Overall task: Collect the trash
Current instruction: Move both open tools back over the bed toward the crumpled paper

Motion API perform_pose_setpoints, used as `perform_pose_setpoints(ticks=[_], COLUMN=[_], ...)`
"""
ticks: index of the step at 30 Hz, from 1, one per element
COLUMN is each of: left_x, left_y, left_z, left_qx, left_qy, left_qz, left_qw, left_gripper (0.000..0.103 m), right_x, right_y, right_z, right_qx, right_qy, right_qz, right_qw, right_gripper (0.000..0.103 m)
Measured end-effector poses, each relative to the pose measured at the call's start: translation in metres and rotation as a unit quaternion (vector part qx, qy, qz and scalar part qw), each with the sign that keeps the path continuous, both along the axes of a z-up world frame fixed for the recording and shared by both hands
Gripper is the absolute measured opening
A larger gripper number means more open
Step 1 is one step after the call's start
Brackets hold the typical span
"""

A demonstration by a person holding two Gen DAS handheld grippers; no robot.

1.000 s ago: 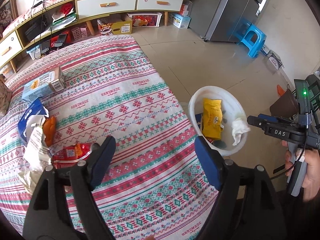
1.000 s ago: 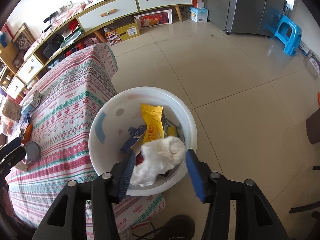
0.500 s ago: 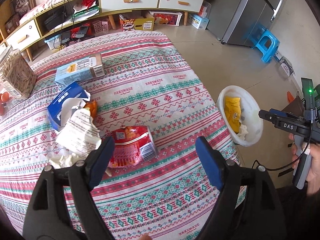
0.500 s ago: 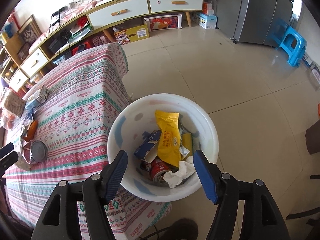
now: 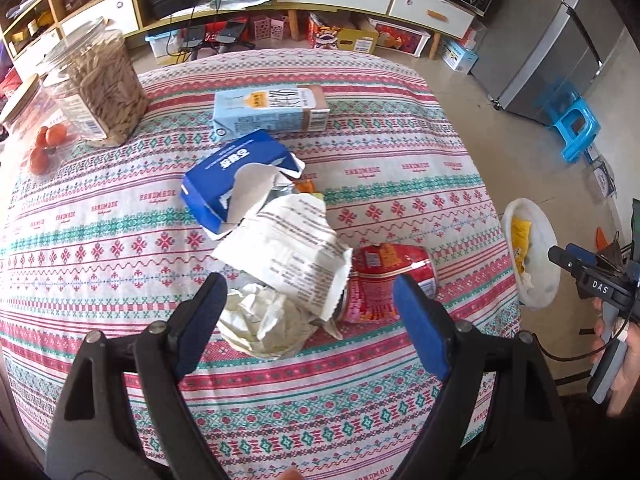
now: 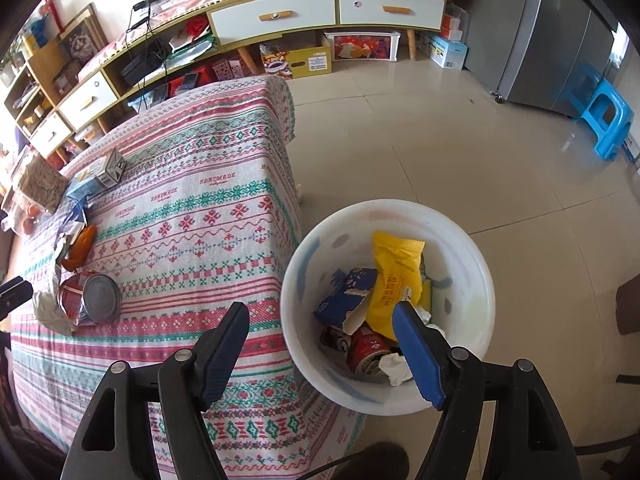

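My left gripper [image 5: 312, 320] is open and empty above a crumpled white paper wad [image 5: 260, 320] on the patterned tablecloth [image 5: 120, 220]. Beside the wad lie a printed white wrapper [image 5: 296, 244], a red can on its side [image 5: 384, 280], a torn blue carton [image 5: 236, 172] and a light blue carton [image 5: 272, 114]. My right gripper [image 6: 320, 344] is open and empty at the rim of the white bin [image 6: 472, 260] on the floor by the table edge. The bin holds a yellow packet [image 6: 394, 280], a blue box, a red can and a white tissue [image 6: 394, 368]. The bin also shows in the left wrist view [image 5: 540, 240].
A clear jar of sticks [image 5: 98, 88] and small orange fruits [image 5: 44, 148] stand at the table's far left. A low cabinet [image 6: 280, 16] with boxes under it lines the far wall. A grey fridge [image 6: 560, 40] and a blue stool [image 6: 604, 120] stand on the right.
The white tissue left my right gripper and dropped into the bin. My right gripper drew back toward the table. My left gripper swung left over the trash pile.
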State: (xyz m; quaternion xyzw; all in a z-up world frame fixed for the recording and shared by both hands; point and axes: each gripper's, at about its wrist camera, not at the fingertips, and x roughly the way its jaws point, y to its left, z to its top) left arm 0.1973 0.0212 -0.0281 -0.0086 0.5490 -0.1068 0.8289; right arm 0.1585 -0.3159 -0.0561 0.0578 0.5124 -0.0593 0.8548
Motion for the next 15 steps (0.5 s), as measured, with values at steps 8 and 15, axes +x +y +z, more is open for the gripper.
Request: perform_pose_setpoints(ticks=[8,15], left_x=[0.024,0.043], left_y=[0.023,0.002], left_z=[-0.016,-0.027], left_qx=[-0.036,-0.040], left_qy=[0.029,0.042], left_qz=[0.052,0.061], left_qw=[0.9976,0.9964], left_gripper=[0.085,0.085], right_x=[0.017,0.030], right_y=[0.035,0.052], right_z=[-0.001,-0.004], right_qx=[-0.003,-0.004], right_qy=[0.003,0.007], right_qz=[0.029,0.042], right_qw=[1.000,0.999], right_gripper=[0.076,0.076])
